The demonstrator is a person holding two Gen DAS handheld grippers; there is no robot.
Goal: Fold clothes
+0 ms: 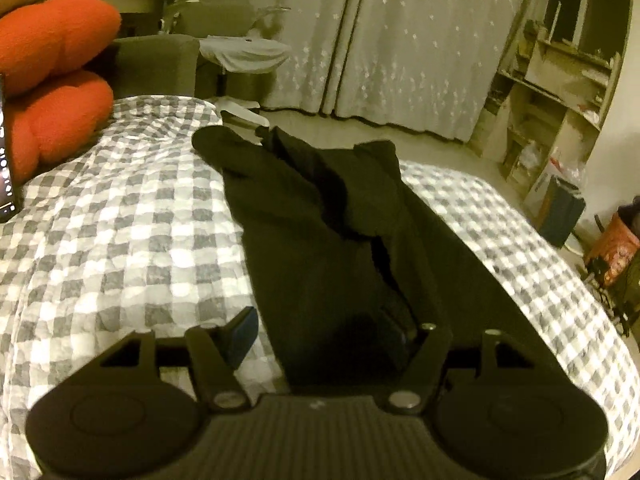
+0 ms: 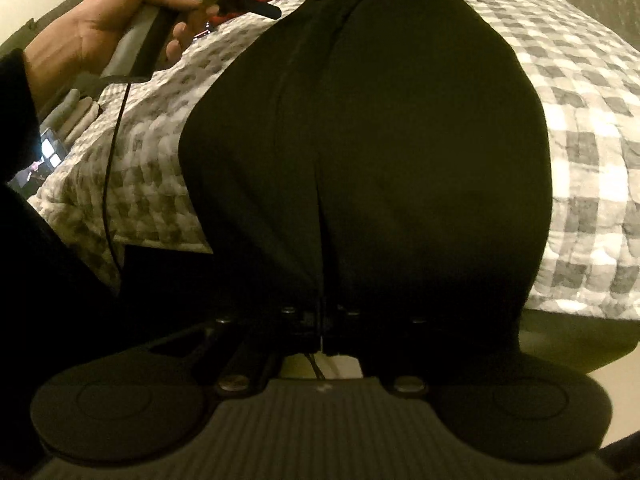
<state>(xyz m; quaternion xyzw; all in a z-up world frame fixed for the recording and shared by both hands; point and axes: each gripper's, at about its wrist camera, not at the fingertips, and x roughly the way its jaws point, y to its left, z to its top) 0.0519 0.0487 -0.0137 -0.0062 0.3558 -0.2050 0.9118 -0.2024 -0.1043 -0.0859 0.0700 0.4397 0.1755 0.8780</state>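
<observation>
A black garment [image 1: 320, 216], long like trousers, lies stretched along a bed with a grey-and-white checked cover [image 1: 120, 216]. My left gripper [image 1: 320, 332] is open over its near part: the left finger [image 1: 242, 330] stands over the cover, the right finger is dark against the cloth. In the right wrist view the same black garment [image 2: 380, 140] fills the middle. My right gripper [image 2: 320, 320] is shut on its near edge at the bed's end. The person's left hand [image 2: 100, 24] holds the other gripper at the upper left.
Orange cushions [image 1: 52, 80] lie at the left of the bed. A phone [image 2: 44, 156] with a lit screen lies on the cover. White curtains [image 1: 400, 40], shelves [image 1: 552, 92] and floor clutter [image 1: 612, 248] stand beyond the bed. A cable [image 2: 110, 184] hangs from the left gripper.
</observation>
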